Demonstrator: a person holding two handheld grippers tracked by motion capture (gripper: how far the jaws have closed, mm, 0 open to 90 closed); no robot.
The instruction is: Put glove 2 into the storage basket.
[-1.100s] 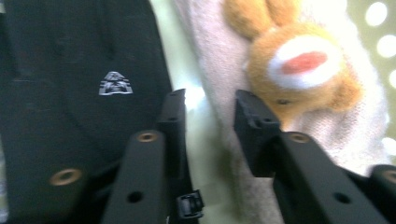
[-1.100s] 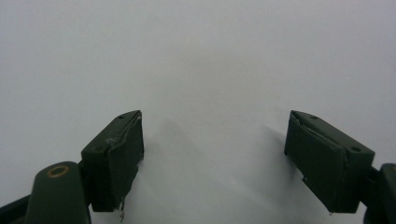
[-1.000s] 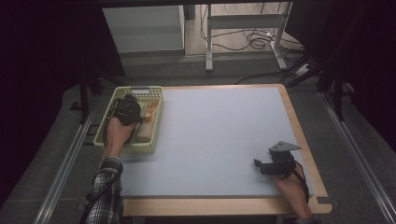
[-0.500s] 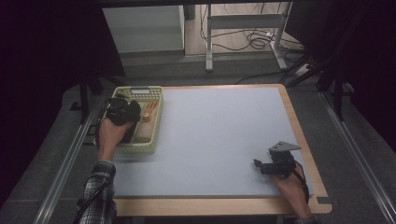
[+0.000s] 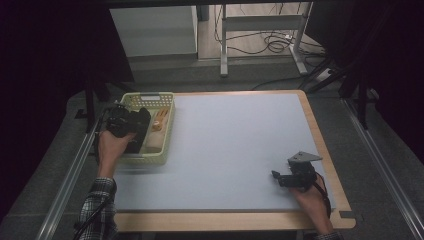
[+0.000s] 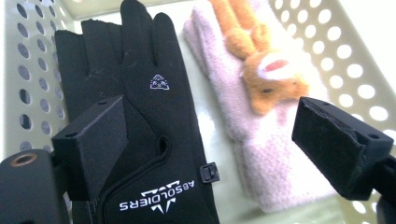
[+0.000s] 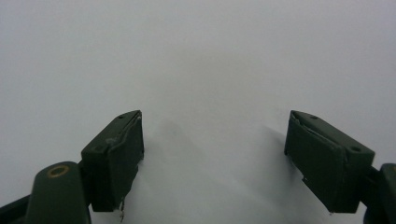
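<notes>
A black glove printed ABSOLDIERS lies flat in a pale perforated basket. Beside it lies a pink knitted piece with an orange plush animal on it. My left gripper hovers over the glove's cuff; its jaws have just been opening and stand wide, with nothing pressed between the pads. In the high view the left gripper is at the left side of the basket, over the black glove. My right gripper rests open on the blue-grey mat near the front right, with nothing between its jaws.
The blue-grey mat covers most of the wooden table. The basket stands at its far left edge. Metal rails run along both sides of the table, and desk legs with cables stand beyond the far edge.
The left hand has drawn back a little toward the basket's left rim. The right hand has not moved.
</notes>
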